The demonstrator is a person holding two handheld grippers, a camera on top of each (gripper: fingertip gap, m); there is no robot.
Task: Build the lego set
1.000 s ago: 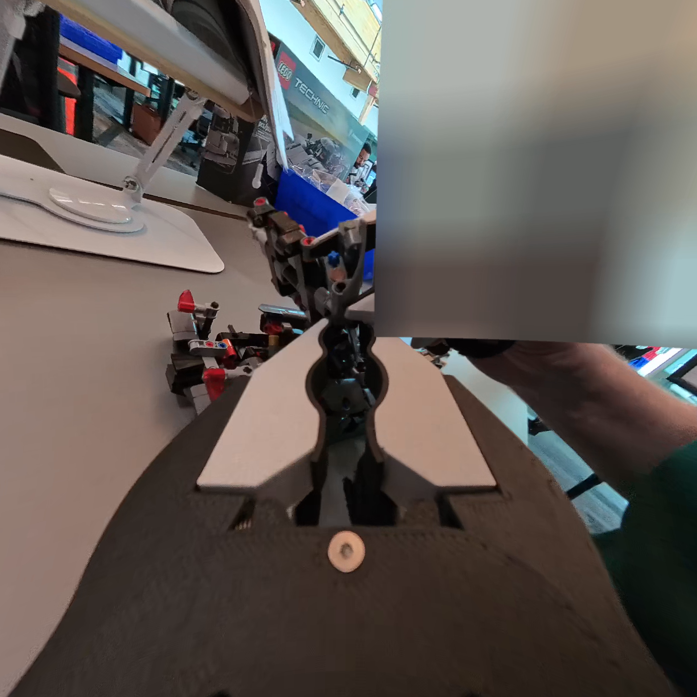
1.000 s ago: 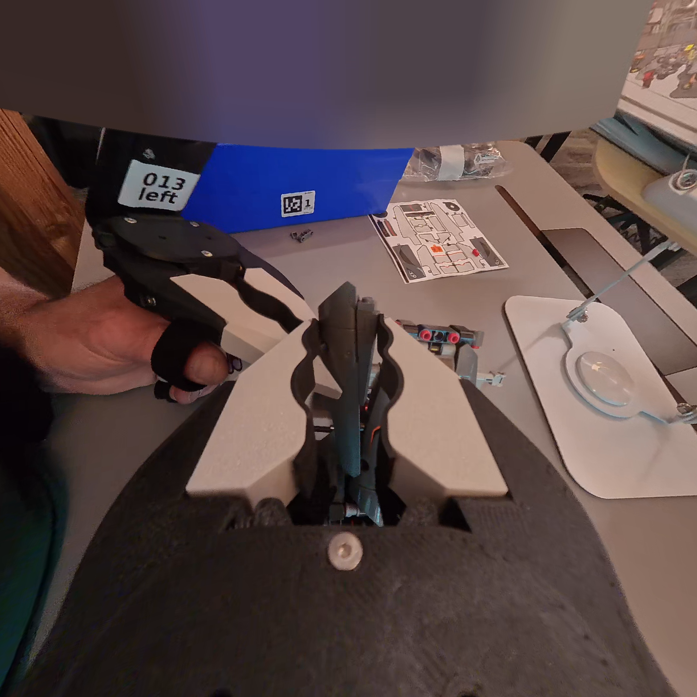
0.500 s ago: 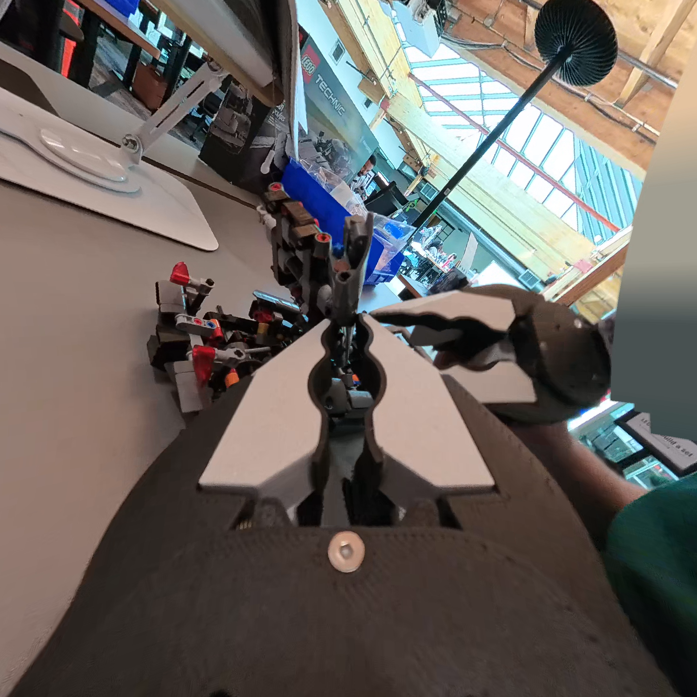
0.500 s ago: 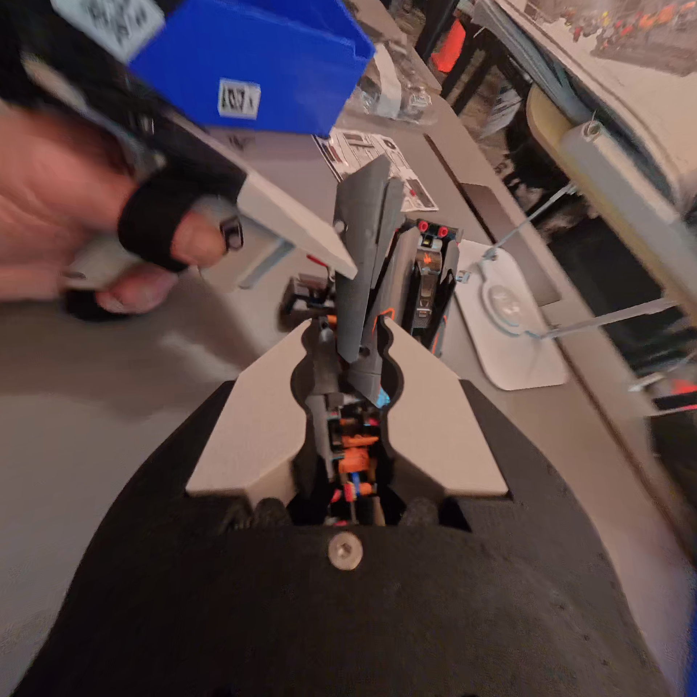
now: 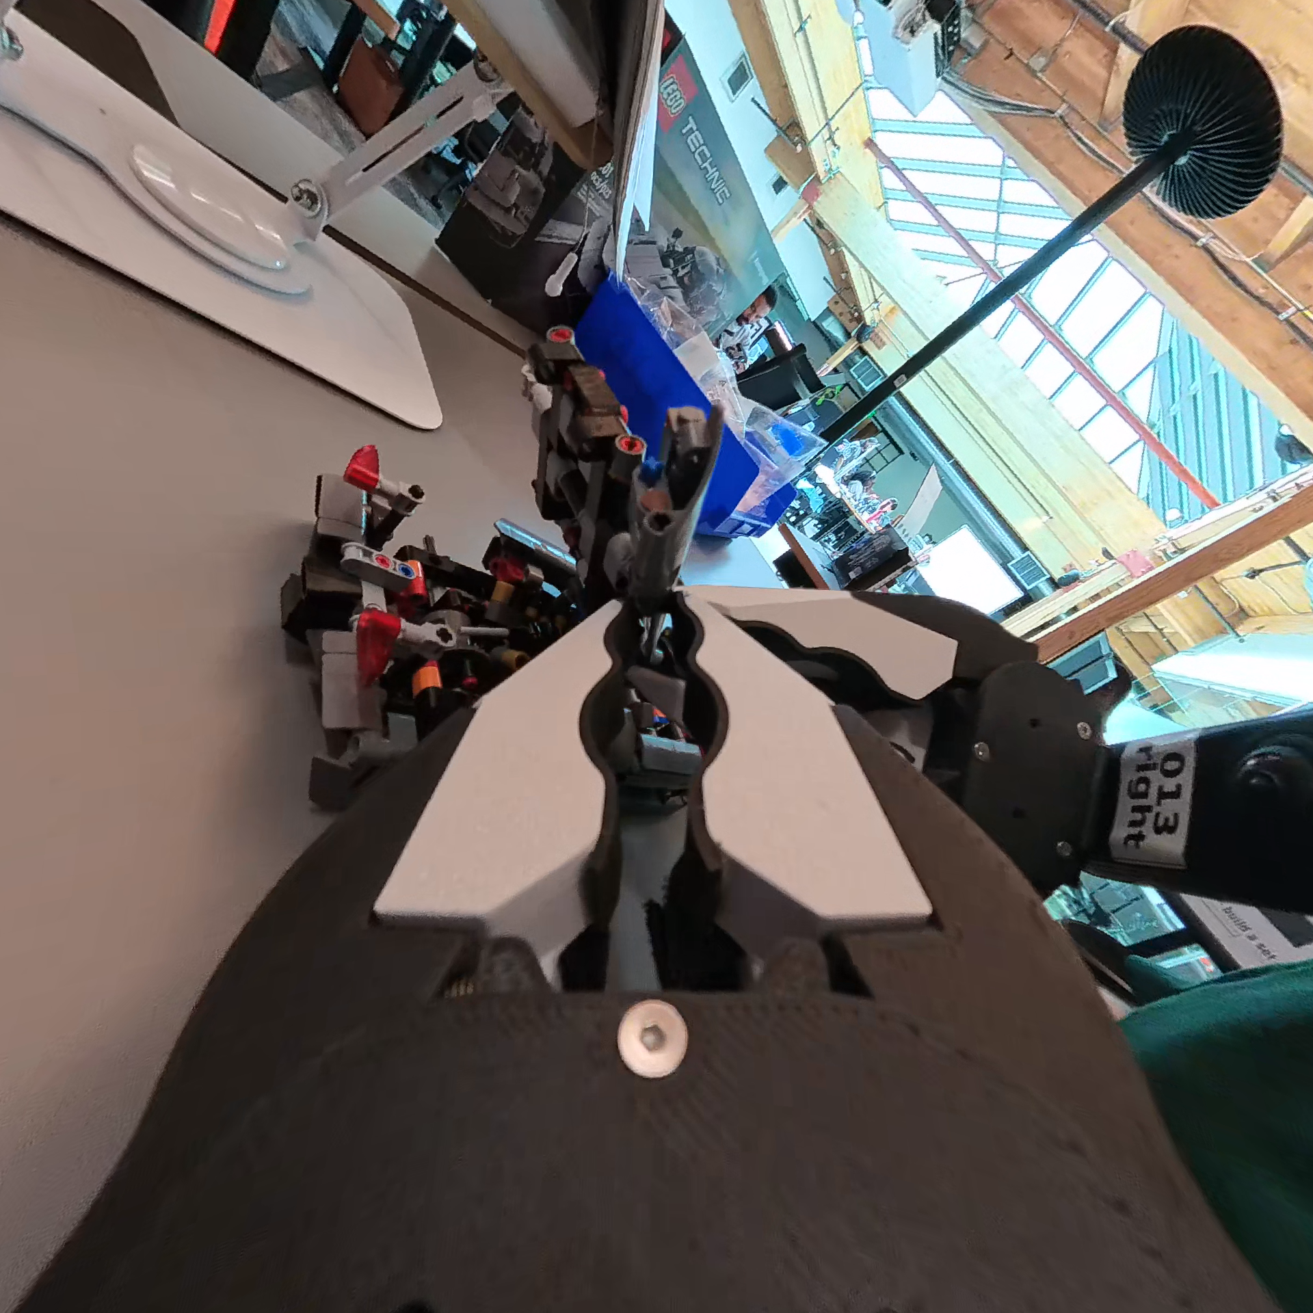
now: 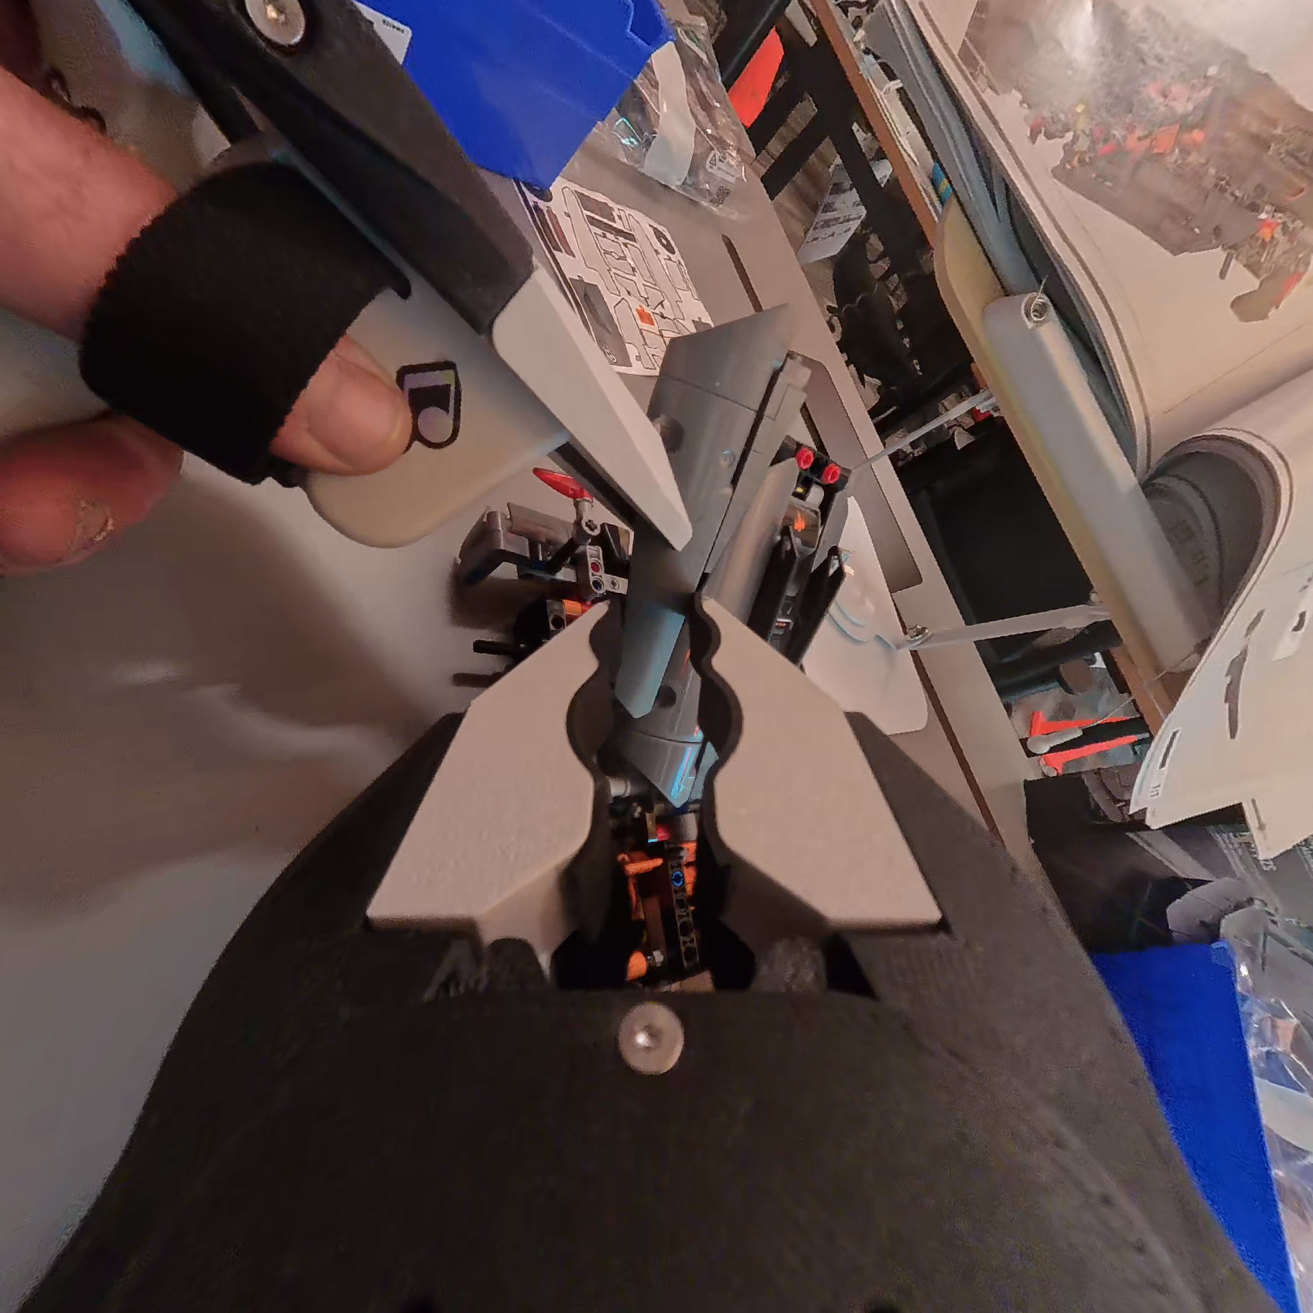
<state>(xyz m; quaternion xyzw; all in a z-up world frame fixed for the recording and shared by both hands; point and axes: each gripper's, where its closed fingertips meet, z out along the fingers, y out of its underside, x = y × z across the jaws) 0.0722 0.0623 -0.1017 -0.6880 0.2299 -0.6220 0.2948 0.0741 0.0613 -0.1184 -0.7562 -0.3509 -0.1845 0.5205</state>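
Two grippers pinch one lego model [image 6: 710,497] above the grey table [image 5: 142,639]: my left gripper [image 5: 650,618] is clamped on a thin grey beam, my right gripper [image 6: 654,625] on the dark grey panel. I judge steady, opposed pressure seats the joint best, without twisting. It is long, dark grey, red-pinned, with orange inside. Loose subassemblies [image 5: 398,618] lie below.

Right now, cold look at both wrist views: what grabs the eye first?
The grey Lego model, standing almost upright at the centre, with both tongs clamped on it: the right tongs low down and the left tongs coming in from the upper left. On the grey table to its left lies a jumble of loose Lego pieces, with a blue bin behind.
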